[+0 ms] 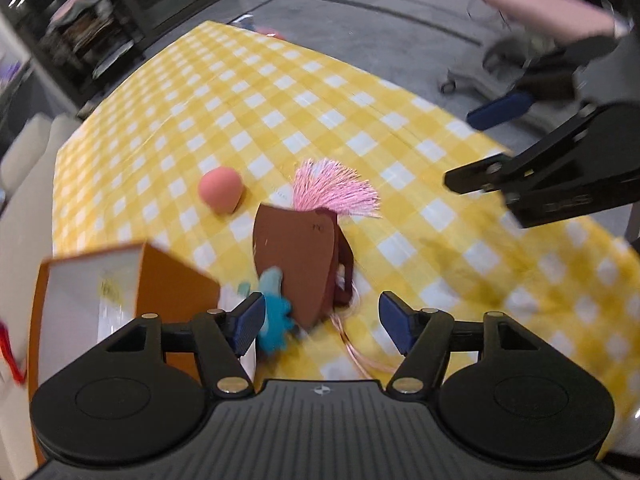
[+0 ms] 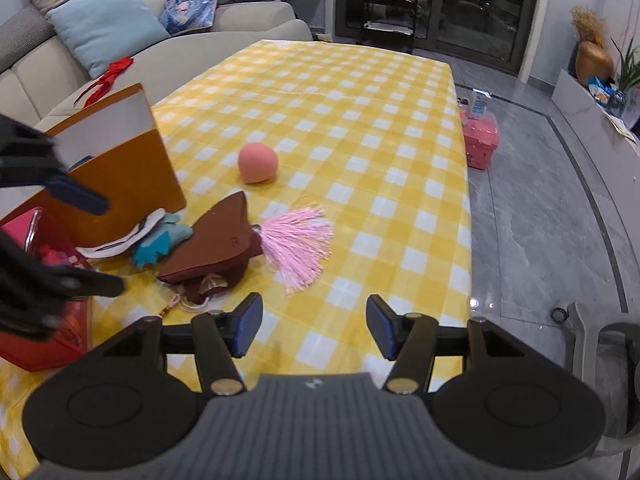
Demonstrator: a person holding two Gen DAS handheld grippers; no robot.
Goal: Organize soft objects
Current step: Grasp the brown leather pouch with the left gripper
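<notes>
A brown felt piece [image 1: 296,256] [image 2: 216,244] lies on the yellow checked tablecloth [image 1: 320,112] [image 2: 352,120], with a pink tassel [image 1: 336,190] [image 2: 298,240] beside it and a teal soft toy [image 1: 274,316] [image 2: 160,242] at its other side. A pink ball [image 1: 220,190] [image 2: 258,162] sits further out. An orange box [image 1: 120,292] [image 2: 116,164] stands open at the left. My left gripper [image 1: 322,322] is open, just short of the brown piece. My right gripper [image 2: 314,328] is open and empty, near the tassel.
A red container [image 2: 48,320] sits by the box at the table's near left corner. A sofa [image 2: 160,40] with cushions runs along the far left side. A pink basket [image 2: 480,140] stands on the floor past the table's right edge.
</notes>
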